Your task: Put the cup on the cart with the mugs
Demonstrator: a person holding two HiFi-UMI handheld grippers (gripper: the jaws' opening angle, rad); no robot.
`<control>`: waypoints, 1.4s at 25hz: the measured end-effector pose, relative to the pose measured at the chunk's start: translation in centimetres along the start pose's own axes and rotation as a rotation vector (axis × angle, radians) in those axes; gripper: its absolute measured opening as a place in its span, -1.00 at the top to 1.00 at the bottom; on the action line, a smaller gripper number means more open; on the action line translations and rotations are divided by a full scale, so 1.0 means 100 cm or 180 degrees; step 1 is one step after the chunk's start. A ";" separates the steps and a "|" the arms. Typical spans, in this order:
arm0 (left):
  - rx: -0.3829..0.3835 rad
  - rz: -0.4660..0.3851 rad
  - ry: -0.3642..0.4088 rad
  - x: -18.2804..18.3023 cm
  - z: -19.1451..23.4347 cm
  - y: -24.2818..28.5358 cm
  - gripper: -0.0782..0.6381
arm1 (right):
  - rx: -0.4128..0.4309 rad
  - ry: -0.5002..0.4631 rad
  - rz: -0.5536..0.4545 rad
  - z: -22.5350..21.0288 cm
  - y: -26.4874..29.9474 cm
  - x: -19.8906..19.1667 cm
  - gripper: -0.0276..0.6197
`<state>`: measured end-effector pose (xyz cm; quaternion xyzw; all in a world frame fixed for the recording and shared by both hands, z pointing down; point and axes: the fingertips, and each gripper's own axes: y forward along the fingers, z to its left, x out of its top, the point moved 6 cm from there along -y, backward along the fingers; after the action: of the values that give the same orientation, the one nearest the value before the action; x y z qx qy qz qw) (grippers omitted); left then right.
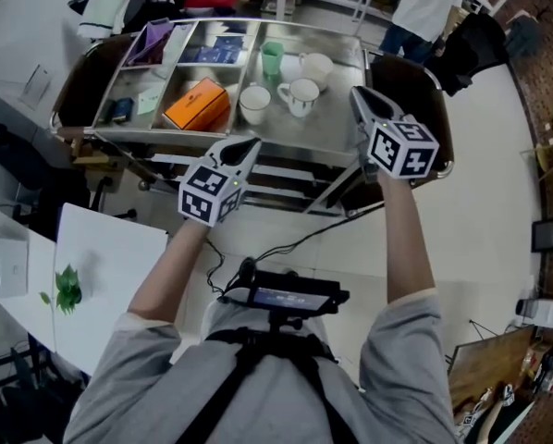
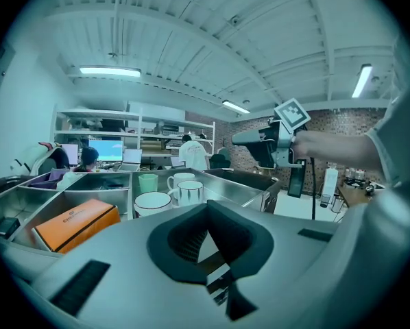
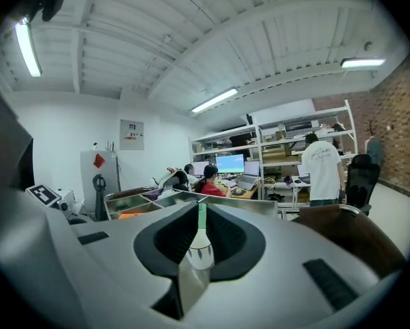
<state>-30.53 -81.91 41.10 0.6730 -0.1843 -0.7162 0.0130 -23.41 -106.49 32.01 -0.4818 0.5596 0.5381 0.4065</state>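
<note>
Head view, steeply down: shows a steel cart (image 1: pixel 337 123) split into compartments. Finds the green cup (image 1: pixel 272 58) upright in the cart's right-hand section, toward the cart's far rim, touched by neither tool. Finds three white mugs in that same section: a plain mug (image 1: pixel 316 67) just beside the cup, a patterned mug (image 1: pixel 301 96) closer to the cart's front edge, and a third mug (image 1: pixel 254 104) next to that one. Shows an orange box (image 1: pixel 197 106) in the cart's middle compartment.

Puts the left hand-held gripper (image 1: pixel 244 148) just short of the cart's front edge, jaws together, nothing between them. Puts the right hand-held gripper (image 1: pixel 362 100) over the cart's right front corner, jaws closed to a thin slit, empty.

Right gripper view: catches only a sliver of the cup and the patterned mug through that slit. Left gripper view: looks level across the cart at cup, mugs and box.
</note>
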 end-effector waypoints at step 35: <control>0.0242 0.0054 -0.0175 -0.060 -0.035 -0.066 0.78 | -0.0691 0.0454 0.0363 0.026 -0.183 -0.167 0.90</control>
<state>-25.09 -75.06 44.93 0.6515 -0.2173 -0.7268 -0.0116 -2.27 -101.39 44.22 -0.5274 0.5520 0.5821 0.2799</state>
